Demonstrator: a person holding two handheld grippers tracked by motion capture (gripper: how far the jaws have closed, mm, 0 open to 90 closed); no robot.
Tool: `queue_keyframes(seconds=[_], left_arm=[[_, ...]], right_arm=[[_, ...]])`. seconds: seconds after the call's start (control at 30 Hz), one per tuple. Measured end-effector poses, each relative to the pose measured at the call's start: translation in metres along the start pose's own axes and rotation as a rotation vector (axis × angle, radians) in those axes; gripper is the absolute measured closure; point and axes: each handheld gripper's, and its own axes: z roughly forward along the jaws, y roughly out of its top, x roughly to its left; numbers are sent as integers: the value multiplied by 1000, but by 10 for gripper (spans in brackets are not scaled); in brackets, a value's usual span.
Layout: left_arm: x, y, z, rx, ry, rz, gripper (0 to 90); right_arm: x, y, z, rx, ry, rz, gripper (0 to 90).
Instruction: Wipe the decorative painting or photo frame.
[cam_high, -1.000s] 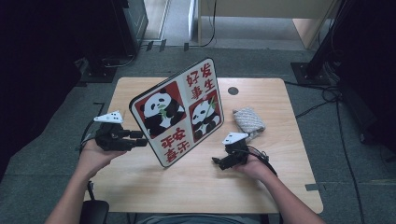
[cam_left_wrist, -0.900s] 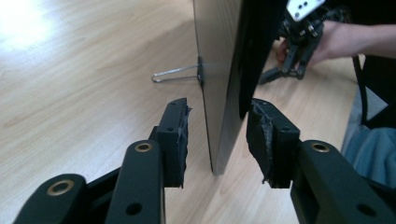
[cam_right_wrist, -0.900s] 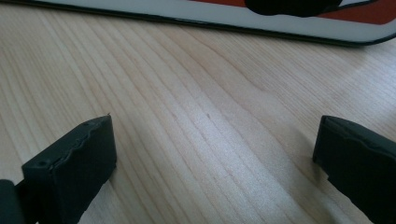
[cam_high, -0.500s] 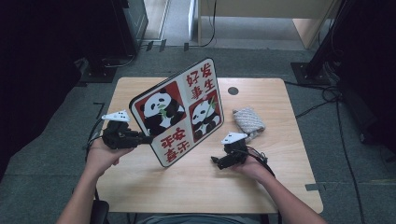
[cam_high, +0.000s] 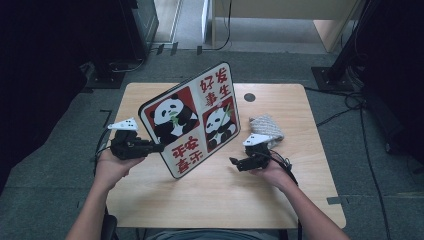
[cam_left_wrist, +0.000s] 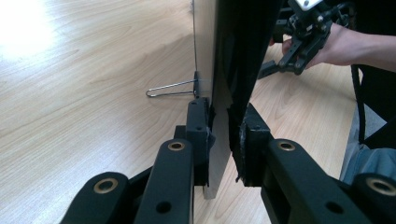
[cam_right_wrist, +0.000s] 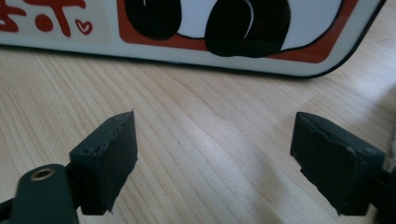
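While standing upright at table centre, the square red-and-white panda picture board (cam_high: 192, 125) is clamped at its nine-o'clock edge by the left gripper (cam_high: 154, 147); the right gripper (cam_high: 234, 161), jaws just narrowing yet apart and empty, sits at five o'clock on the light wooden table (cam_high: 280, 200), grey carpet floor (cam_high: 45, 165) around.

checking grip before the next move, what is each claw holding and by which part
Left claw is shut on the panda board's side edge; right claw holds nothing.
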Motion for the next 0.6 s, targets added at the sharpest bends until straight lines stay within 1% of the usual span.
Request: queue_keyframes(seconds=[0.07,0.23,0.3,0.43,0.6], left_arm=[[-1,0,0,1,3,1,786],[-1,0,0,-1,5,2,785],[-1,-1,0,-2,5,0,785],[0,-1,0,-5,6,-2,785],[0,-1,0,-7,8,0,780]], right_arm=[[-1,1,-1,4,3,6,163],[-11,5,-7,17,-8,46,194],[-14,6,-9,30,-7,49,217],[-17,7,-11,22,-17,37,219],[-23,10,-16,18,-23,58,238]])
